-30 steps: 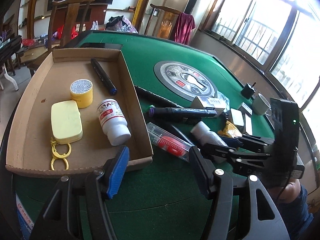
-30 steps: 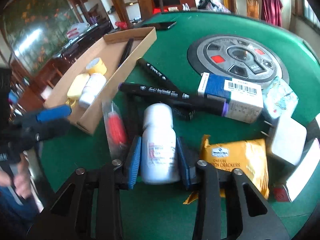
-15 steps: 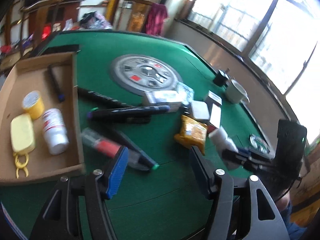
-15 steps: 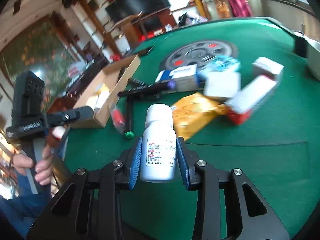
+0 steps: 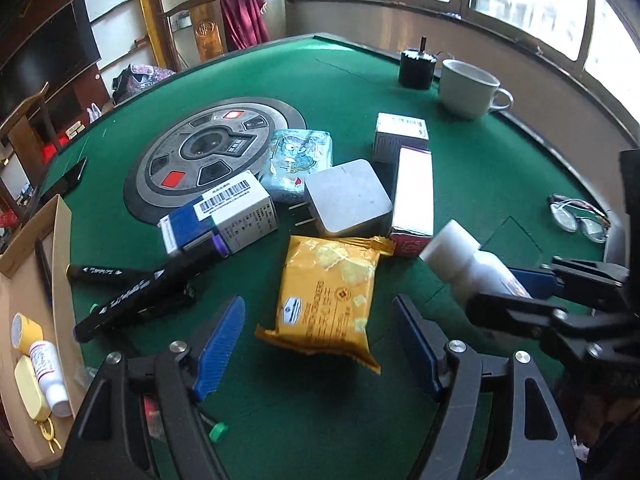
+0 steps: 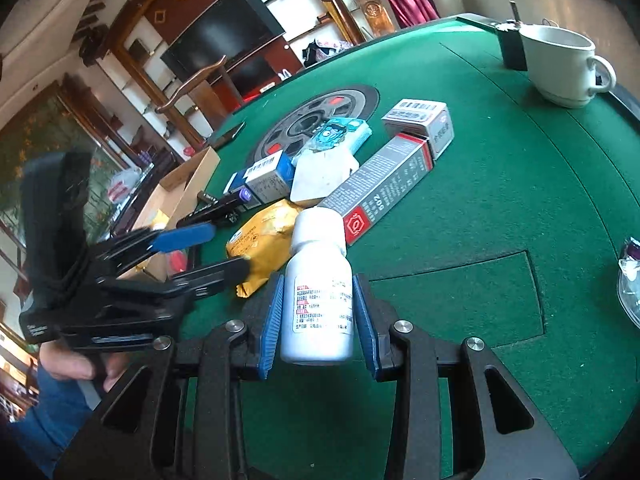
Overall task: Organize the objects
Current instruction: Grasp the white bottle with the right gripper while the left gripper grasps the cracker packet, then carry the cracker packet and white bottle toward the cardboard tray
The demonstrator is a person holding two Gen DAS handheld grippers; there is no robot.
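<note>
Your right gripper (image 6: 318, 318) is clamped on the white pill bottle (image 6: 318, 296): both blue pads (image 6: 272, 320) press its labelled sides, the cap points away from you, and the bottle is carried clear of the green felt table (image 6: 500, 208). Just beyond the cap lies the long grey-and-red carton (image 6: 380, 192), with a small white box (image 6: 424, 120) at its far end; to the left of the cap is the yellow cracker packet (image 6: 264, 236). Your left gripper (image 5: 320, 344) has its jaws parting, wide apart, with nothing pressed between the pads (image 5: 220, 344); the cracker packet (image 5: 328, 300) lies on the felt just ahead of the gap, its near edge between the fingertips, untouched. Beyond the packet sit the white plug adapter (image 5: 348, 196) and the blue-and-white barcoded box (image 5: 220, 216), touching side by side, with a cartoon-printed tissue pack (image 5: 300, 160) behind them on the edge of the round grey centre panel (image 5: 208, 152). Left of the left jaws, black markers (image 5: 132, 300) lie crossed, and farther left the cardboard tray (image 5: 60, 280) holds a second white bottle (image 5: 48, 372), a yellow case (image 5: 30, 388) and a yellow tape roll (image 5: 24, 328). Right of the left jaws, the held bottle (image 5: 472, 264) shows in the right gripper (image 5: 516, 292). Far beyond stand a white mug (image 5: 468, 88) and a black cylinder (image 5: 416, 68); spectacles (image 5: 576, 216) lie well to the right.
</note>
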